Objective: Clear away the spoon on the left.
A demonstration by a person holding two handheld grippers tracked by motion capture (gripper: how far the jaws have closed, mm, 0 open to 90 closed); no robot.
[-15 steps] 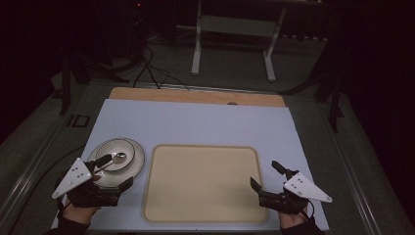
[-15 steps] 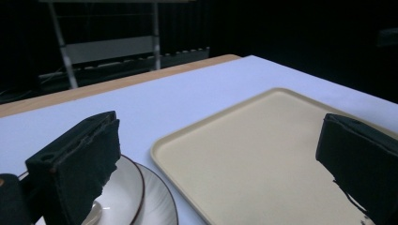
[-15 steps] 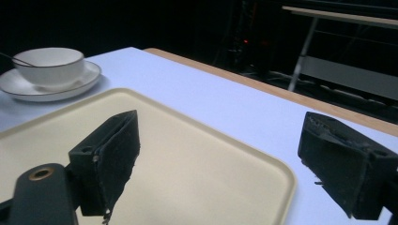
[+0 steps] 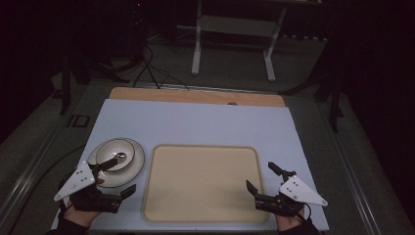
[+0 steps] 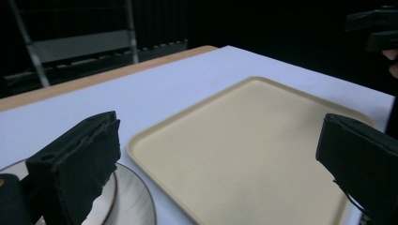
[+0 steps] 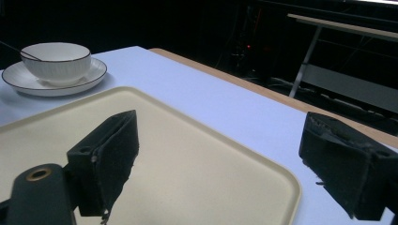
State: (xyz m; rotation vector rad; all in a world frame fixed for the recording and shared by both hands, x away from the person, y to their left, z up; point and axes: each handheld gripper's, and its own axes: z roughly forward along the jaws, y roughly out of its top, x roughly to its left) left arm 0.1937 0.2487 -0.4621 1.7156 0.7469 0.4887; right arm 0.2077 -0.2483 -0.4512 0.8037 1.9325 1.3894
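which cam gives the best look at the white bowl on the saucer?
Right gripper view: the white ribbed bowl shows side-on, whole, on its white saucer. High view shows it from above, partly behind the left gripper. Left gripper view catches the saucer's rim.

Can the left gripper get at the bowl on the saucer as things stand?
Probably yes: the left gripper sits open right beside the saucer, and nothing stands between its jaws and the bowl, which holds a spoon.

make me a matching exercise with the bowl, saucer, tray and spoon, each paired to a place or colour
Things:
1. bowl
2. saucer
3. tray
4. spoon

Descriptions:
A. beige, nothing on it, between the two grippers
B. lies in the bowl
C. white, dark rim line, stands on the saucer
D. flat on the blue mat, under the bowl

Pairs: 1-C, 2-D, 3-A, 4-B
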